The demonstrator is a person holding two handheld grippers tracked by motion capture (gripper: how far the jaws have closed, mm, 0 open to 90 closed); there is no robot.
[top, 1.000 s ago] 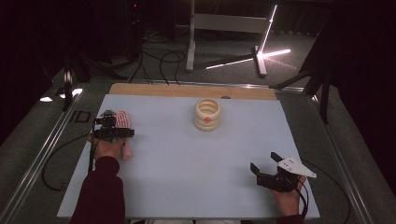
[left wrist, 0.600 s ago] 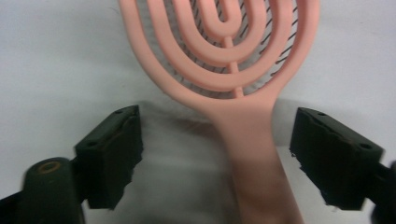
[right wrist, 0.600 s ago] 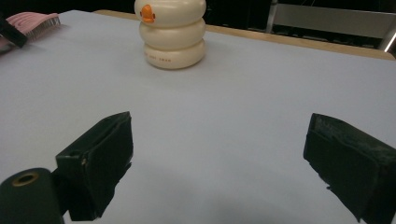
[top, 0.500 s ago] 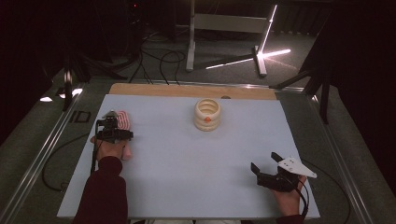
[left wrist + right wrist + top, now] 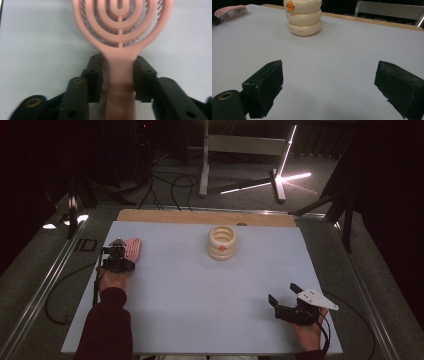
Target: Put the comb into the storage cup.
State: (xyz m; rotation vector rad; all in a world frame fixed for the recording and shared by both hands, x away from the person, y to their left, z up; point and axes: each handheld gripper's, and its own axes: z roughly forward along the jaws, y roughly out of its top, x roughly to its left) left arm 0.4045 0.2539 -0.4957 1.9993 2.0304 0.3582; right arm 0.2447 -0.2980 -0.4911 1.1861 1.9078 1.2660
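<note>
Pale table [image 5: 200, 310], left tool [image 5: 119, 72] gripping brush [image 5: 122, 32]

Pale grey-blue table [image 5: 200, 290] with a tan wooden strip along its far edge. Pink hairbrush [image 5: 122, 30], looped in concentric arches. Cream ringed pot [image 5: 303, 16] wearing an orange beak-like mark. Black left gripper [image 5: 118, 75], black right gripper [image 5: 329, 92], dark red sleeve [image 5: 105, 330].

Before you lies a pale blue table mat [image 5: 200, 295] edged by a wooden strip [image 5: 165, 216]. Beyond, a dark room: grey floor [image 5: 240, 175], black cables [image 5: 170, 182], a white metal stand [image 5: 240, 145], bright light bars [image 5: 287, 150].
</note>
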